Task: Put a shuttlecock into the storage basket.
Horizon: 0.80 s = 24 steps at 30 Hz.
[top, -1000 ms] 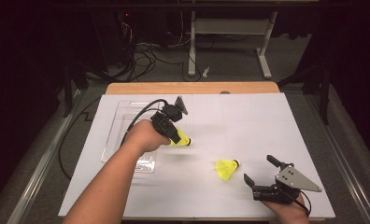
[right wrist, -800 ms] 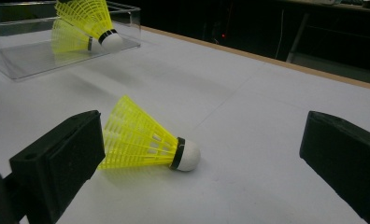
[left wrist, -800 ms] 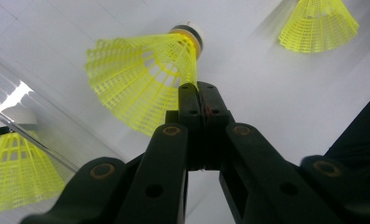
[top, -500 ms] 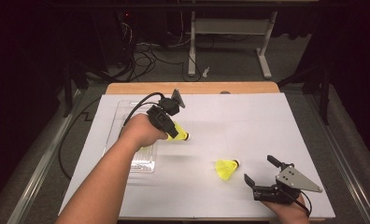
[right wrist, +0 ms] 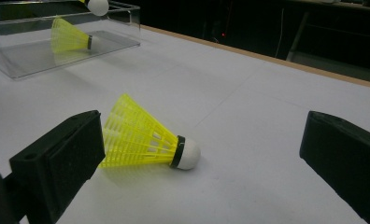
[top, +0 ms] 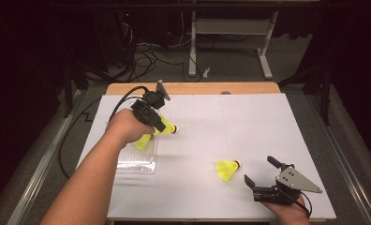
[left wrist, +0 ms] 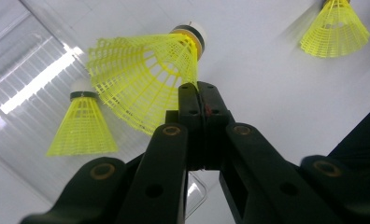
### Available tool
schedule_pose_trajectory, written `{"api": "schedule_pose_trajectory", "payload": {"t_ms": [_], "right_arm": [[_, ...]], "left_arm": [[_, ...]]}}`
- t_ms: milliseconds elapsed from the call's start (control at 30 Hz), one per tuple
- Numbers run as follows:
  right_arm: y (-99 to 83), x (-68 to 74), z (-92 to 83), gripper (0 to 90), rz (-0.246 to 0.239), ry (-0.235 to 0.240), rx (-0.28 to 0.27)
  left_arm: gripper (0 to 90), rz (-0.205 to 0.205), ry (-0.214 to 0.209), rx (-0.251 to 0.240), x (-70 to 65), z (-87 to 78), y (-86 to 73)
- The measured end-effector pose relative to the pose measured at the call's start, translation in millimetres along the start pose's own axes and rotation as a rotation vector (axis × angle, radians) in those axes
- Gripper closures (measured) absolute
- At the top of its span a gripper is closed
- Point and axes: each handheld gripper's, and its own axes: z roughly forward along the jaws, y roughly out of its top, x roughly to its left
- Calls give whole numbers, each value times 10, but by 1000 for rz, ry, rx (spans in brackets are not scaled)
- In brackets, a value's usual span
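The left gripper (left wrist: 199,93) is pinching a yellow birdie (left wrist: 145,74) by its skirt edge, carrying it toward the clear box (top: 137,159) at seven o'clock. The right gripper (top: 263,171) is waiting wide open, holding nothing, another birdie (top: 226,169) lying at its nine o'clock.

I see a dark room — only the table (top: 249,117) with its white top and wooden far edge is lit. Behind it, on the grey floor (top: 230,70), lie black cables (top: 144,51) beside a white desk frame (top: 230,28).
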Motion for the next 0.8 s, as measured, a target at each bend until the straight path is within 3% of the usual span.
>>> {"api": "schedule_pose_trajectory", "payload": {"t_ms": [433, 800], "right_arm": [[-1, 6, 4, 7, -4, 2, 4], [-2, 25, 20, 7, -11, 7, 9]], "left_arm": [[900, -39, 27, -17, 154, -169, -162], [900, -85, 59, -20, 266, -306, -437]]}}
